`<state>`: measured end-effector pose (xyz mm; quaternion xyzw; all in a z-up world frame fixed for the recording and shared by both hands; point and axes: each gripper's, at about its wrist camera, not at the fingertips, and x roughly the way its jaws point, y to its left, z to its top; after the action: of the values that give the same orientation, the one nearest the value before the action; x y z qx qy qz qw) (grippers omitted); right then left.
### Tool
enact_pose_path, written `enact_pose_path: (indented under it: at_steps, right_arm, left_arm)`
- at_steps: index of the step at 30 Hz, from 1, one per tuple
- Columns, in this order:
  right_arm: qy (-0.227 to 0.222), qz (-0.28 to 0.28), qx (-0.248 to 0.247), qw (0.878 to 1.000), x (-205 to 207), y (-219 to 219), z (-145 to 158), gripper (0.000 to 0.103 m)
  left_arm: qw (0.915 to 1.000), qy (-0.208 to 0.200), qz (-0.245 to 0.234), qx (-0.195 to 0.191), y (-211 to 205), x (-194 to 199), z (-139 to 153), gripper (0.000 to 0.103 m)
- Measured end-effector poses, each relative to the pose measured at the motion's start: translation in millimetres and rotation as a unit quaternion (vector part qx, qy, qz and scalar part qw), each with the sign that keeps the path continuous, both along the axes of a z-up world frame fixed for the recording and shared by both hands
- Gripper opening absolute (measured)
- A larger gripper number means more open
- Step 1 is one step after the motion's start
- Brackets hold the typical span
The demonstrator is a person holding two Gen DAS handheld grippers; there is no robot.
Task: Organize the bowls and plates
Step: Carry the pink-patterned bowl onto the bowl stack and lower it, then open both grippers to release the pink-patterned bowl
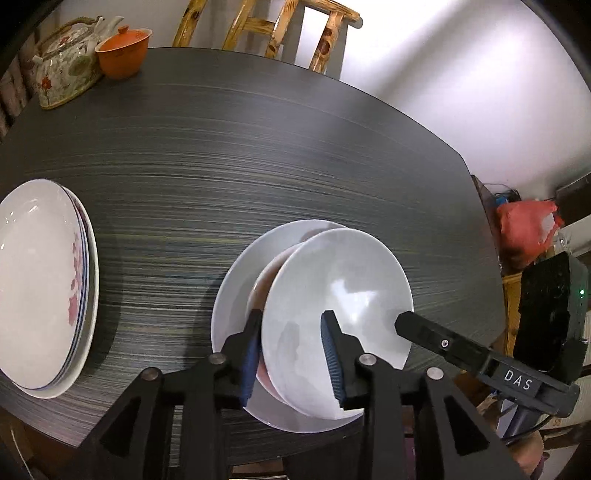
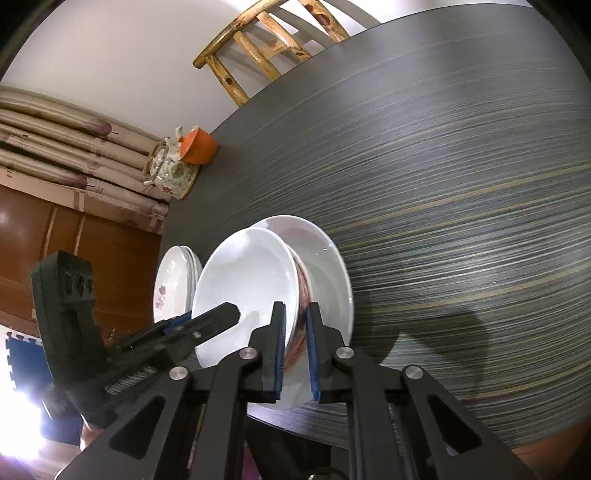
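Observation:
A white bowl point(image 1: 340, 295) with a brownish outside sits tilted on a white plate point(image 1: 236, 295) near the table's front edge. My left gripper point(image 1: 291, 332) straddles the bowl's near rim, one finger outside, one inside, jaws apart. My right gripper point(image 2: 295, 332) is shut on the same bowl's point(image 2: 251, 280) rim from the other side; its finger point(image 1: 424, 332) shows in the left wrist view. The plate point(image 2: 328, 258) lies under the bowl. A stack of plates point(image 1: 40, 284) with pink flowers lies at the left, also in the right wrist view point(image 2: 173, 284).
A dark striped table point(image 1: 258, 147) carries a floral teapot point(image 1: 66, 62) and an orange lidded cup point(image 1: 123, 48) at its far left corner. A wooden chair point(image 1: 266, 29) stands behind the table. A red bag point(image 1: 524, 229) lies off the right edge.

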<state>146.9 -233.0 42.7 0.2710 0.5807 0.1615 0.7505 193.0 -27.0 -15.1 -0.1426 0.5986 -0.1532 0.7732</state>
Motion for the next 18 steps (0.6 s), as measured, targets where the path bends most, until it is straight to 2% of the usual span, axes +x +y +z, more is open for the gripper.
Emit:
enact_pose_path:
  at_steps: [8, 13, 17, 18]
  right_arm:
    - [0.004, -0.003, 0.008, 1.0, 0.0, -2.4, -0.8, 0.008]
    - [0.008, -0.003, 0.009, 1.0, 0.1, -3.7, -2.2, 0.008]
    - [0.009, 0.002, 0.008, 1.0, 0.5, -3.4, -2.3, 0.008]
    - [0.009, 0.002, 0.007, 1.0, 0.7, -3.2, -2.3, 0.008]
  left_arm:
    - [0.9993, -0.016, -0.012, 0.031, -13.4, -4.1, 6.8, 0.032]
    - [0.9948, -0.026, -0.05, 0.084, -32.7, -8.7, 15.6, 0.032]
    - [0.9922, -0.034, -0.062, 0.103, -35.2, -8.4, 22.1, 0.033]
    - [0.9899, -0.042, -0.066, 0.118, -37.3, -9.4, 25.0, 0.036]
